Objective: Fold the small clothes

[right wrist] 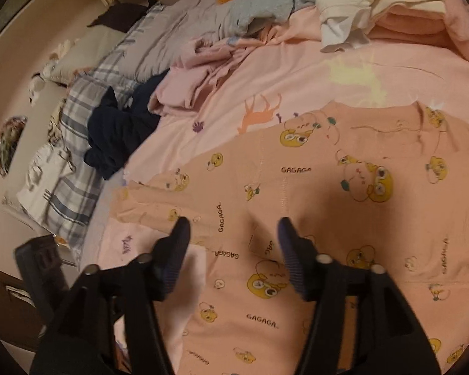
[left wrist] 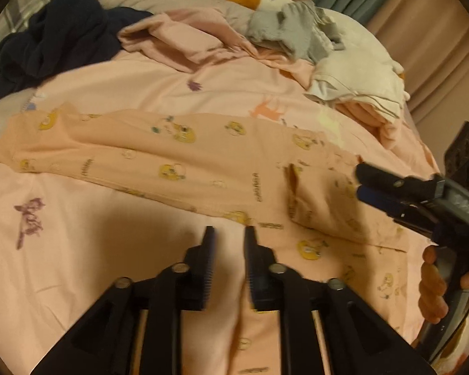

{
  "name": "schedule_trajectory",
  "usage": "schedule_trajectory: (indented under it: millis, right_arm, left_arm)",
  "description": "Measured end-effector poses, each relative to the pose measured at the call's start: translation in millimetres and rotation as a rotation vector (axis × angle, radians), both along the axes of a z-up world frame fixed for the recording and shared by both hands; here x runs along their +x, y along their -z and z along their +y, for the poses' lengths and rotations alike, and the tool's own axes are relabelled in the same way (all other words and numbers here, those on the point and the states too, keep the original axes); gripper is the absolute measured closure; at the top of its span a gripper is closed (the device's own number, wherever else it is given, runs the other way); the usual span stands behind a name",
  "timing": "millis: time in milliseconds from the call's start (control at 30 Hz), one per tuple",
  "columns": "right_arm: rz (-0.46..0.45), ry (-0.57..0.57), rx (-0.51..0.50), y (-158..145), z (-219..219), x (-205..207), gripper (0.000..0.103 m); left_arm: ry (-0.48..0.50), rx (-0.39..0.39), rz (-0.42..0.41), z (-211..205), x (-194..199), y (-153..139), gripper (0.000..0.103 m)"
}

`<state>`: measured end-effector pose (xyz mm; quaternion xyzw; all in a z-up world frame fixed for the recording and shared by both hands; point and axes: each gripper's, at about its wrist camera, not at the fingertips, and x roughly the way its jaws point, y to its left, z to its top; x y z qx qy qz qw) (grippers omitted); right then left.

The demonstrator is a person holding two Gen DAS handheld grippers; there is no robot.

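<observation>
Black gripper fingers fill the bottom of both wrist views, and beneath them we see the bed's pink duvet (left wrist: 159,90), the largest thing here, printed with faint animals. Spread flat on it lies the task's garment, a peach pyjama piece (left wrist: 184,156) patterned with yellow cartoon chicks and the word GAGAGA; in the left view its long axis runs across the frame from left to right, one narrow end reaching far left and the wider part lying under and right of our tools. At the far side of the bed sit a white goose plush (left wrist: 353,40) with grey clothes draped over it, a dark navy garment (left wrist: 47,40) in a heap, and a folded white piece (left wrist: 359,90). Our left gripper (left wrist: 229,234) hangs just above the garment's near edge, jaws parted only a little, nothing between them — released, we judge. Our right gripper (right wrist: 233,228) stands wider apart over the middle of the printed cloth, pads clear of it and holding nothing; in the left view it enters from the right, its handle in a hand (left wrist: 434,284). We judge the next fold turns on the long axis: the right gripper is nearer the wide end, the left nearer the hem at the near edge.
</observation>
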<state>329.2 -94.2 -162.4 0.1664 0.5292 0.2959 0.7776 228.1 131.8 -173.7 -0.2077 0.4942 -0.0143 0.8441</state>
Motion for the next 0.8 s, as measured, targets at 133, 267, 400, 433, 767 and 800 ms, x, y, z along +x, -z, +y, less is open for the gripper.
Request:
schedule_trajectory:
  millis: [133,267,400,433,767,800]
  right_arm:
    - [-0.097,0.056,-0.05,-29.6,-38.1,-9.0,0.04]
    - [-0.176,0.159,-0.2,-39.2,-95.1,-19.2,0.039]
    - [-0.19,0.22,-0.355,-22.7,-144.6,-33.6,0.042]
    - [-0.186,0.22,-0.381,-13.5,-157.4,-38.2,0.052]
    - [-0.061,0.285,-0.335,42.6,-215.6,-34.0,0.086]
    - [-0.063,0.281,-0.333,44.5,-212.2,-31.6,0.086]
  left_arm:
    - [0.006,-0.169,-0.005,-4.3,12.8,4.1,0.067]
    - [0.021,-0.236,-0.002,-18.0,28.2,11.9,0.067]
    - [0.067,-0.252,-0.003,-48.6,44.4,20.0,0.067]
    - [0.081,-0.265,0.007,-56.1,49.4,23.1,0.067]
    - [0.106,-0.197,-0.01,-112.8,83.9,31.0,0.08]
    - [0.09,-0.171,0.014,-114.8,89.5,37.3,0.08]
